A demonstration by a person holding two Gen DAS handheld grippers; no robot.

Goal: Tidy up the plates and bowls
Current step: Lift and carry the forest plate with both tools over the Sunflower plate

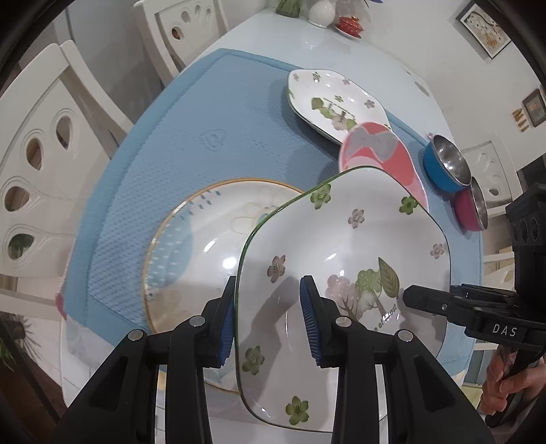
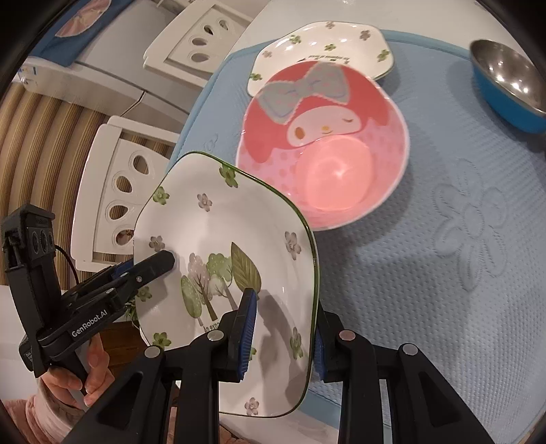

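A white square plate with flowers and trees (image 1: 341, 239) (image 2: 221, 232) hangs tilted above the blue mat (image 1: 204, 136), held at opposite rims. My left gripper (image 1: 269, 321) is shut on its left rim, and my right gripper (image 2: 283, 338) is shut on its right rim. Below the plate lies a round gold-rimmed plate (image 1: 191, 246). Further back on the mat rest a matching square plate (image 1: 327, 99) (image 2: 324, 44) and a pink cartoon bowl (image 1: 378, 153) (image 2: 324, 153). A blue steel bowl (image 1: 443, 164) (image 2: 505, 78) and a magenta one (image 1: 471, 208) sit at the mat's right side.
White chairs (image 1: 41, 170) (image 2: 116, 191) stand along the table's left side. A white vase (image 1: 322, 12) and a red dish (image 1: 349, 25) sit at the far end of the table. A person's hands (image 2: 85, 375) (image 1: 505, 379) grasp the gripper handles.
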